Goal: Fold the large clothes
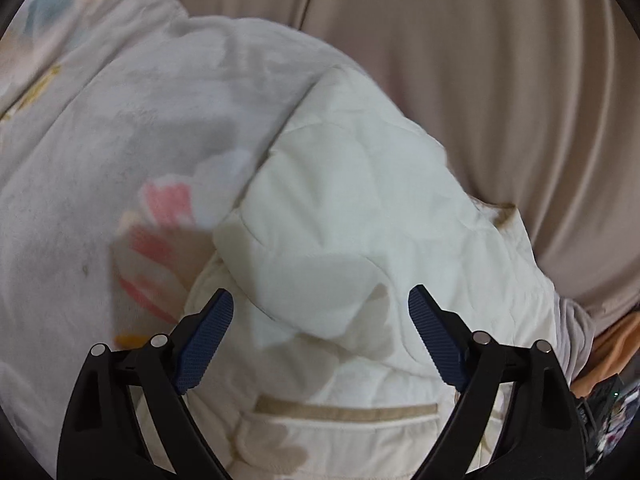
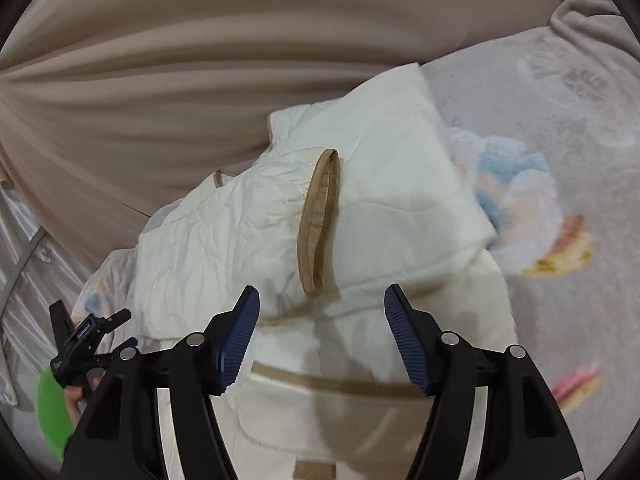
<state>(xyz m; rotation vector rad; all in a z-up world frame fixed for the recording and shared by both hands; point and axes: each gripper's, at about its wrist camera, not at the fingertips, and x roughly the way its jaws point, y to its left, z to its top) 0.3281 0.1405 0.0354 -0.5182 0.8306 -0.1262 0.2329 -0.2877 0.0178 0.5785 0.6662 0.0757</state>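
Note:
A cream quilted jacket [image 1: 352,216] with tan trim lies partly folded on a grey fleece blanket. In the right wrist view the jacket [image 2: 384,184] shows a sleeve folded across the body, with its tan cuff [image 2: 320,220] open upward. A tan-edged pocket [image 1: 344,412] lies just below the left gripper. My left gripper [image 1: 320,308] is open and empty, hovering over the jacket. My right gripper [image 2: 322,304] is open and empty, just above the jacket's lower part near the cuff.
The grey blanket [image 1: 100,160] with pastel flower prints covers the surface, also to the right in the right wrist view [image 2: 560,140]. A beige curtain [image 2: 200,60] hangs behind. The other gripper [image 2: 80,344] and a green object [image 2: 50,412] show at lower left.

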